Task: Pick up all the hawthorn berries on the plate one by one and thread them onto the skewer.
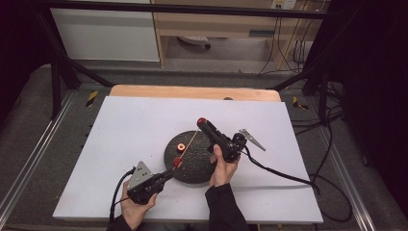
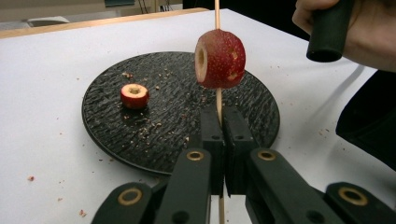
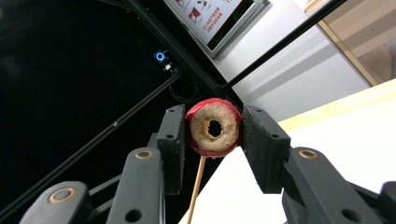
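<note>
A: Skewer (image 2: 217, 100) work on the white desk (image 1: 120, 144): where is everything?

B: Near the black plate (image 2: 116, 135), the left tongs (image 2: 219, 123) are pressed together on the thin, probably snappable stick, best held low. One cored fruit (image 2: 219, 58) is threaded; the right tongs (image 3: 215, 130) pinch another (image 3: 214, 127), likely soft, by its sides. A third (image 2: 134, 95) waits on the plate.

A white poster (image 3: 212, 18) is hanging on the wall behind the black frame in the right gripper view. It is carrying small red pictograms and lines of red print, too small and tilted to read. No other lettering is showing legibly anywhere.
</note>
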Available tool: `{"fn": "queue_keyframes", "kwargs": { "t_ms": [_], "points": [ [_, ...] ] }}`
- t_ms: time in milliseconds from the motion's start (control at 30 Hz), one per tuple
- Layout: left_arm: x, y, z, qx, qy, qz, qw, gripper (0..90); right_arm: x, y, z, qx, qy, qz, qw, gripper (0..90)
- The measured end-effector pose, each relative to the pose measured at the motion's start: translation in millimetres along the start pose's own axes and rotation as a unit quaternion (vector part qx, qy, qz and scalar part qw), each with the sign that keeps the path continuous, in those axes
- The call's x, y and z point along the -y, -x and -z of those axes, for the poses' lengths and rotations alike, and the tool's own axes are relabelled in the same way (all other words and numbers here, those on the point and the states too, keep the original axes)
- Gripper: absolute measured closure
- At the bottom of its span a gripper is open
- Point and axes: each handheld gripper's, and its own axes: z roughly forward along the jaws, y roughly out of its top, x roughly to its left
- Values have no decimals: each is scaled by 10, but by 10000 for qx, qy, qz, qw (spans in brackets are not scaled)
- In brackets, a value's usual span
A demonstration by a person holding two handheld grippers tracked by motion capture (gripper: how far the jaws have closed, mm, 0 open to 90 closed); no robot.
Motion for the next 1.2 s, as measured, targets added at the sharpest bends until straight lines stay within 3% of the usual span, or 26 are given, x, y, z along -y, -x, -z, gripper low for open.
{"fn": "queue_keyframes", "kwargs": {
  "t_ms": [300, 567, 1200],
  "points": [
    [-21, 50, -114, -38, -30, 80, 10000, 883, 45, -1, 8, -21, 74, -54, 10000, 616],
    [-7, 80, -100, -164, 57, 91, 9998, 884, 53, 13, 13, 52, 131, -115, 9998, 617],
    [-3, 160, -194, -311, -8, 296, 9991, 885, 83, 27, -4, 121, 209, -181, 9995, 619]
  ]
}}
